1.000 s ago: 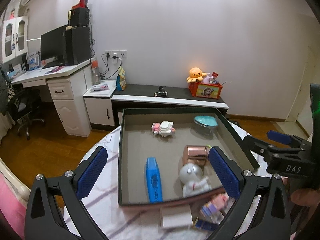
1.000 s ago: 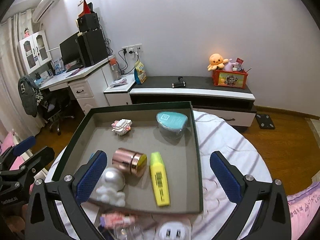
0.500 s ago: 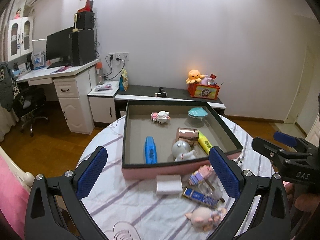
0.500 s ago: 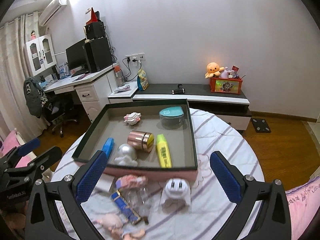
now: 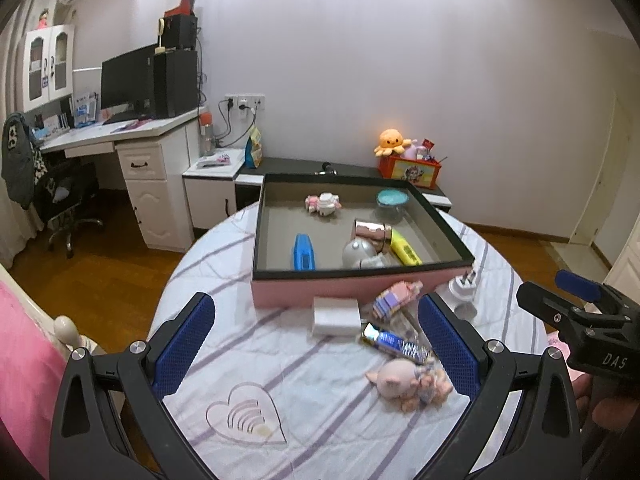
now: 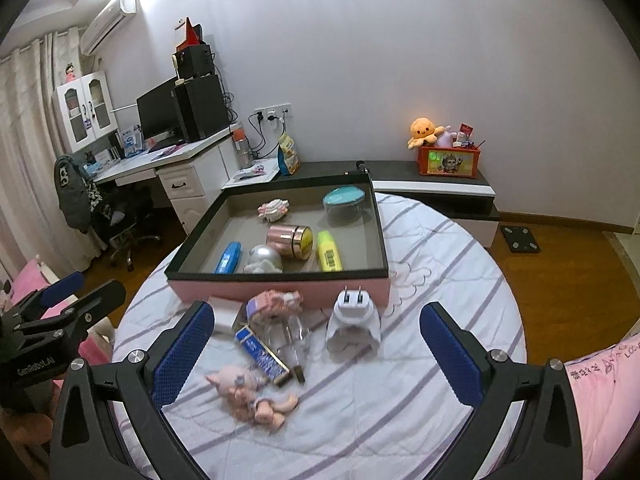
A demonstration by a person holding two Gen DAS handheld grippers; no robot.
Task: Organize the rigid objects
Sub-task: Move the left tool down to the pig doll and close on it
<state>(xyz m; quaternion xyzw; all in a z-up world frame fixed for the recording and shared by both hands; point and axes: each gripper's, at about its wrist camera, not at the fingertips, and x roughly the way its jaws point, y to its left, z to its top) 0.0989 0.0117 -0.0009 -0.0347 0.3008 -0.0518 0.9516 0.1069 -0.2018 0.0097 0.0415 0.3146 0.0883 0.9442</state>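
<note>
Only the right camera showed the white plug whole, standing near the pink box; the left camera caught just its edge. Both the left gripper and right gripper were spread wide, holding nothing, above the striped table. A pink pig doll, blue wrapper and white block lay near the box's front.

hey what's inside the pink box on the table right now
Inside the pink box: a blue highlighter, yellow highlighter, rose-gold jar, silver figure, block toy and teal-lidded container. The near wall hides the floor strip behind it.
</note>
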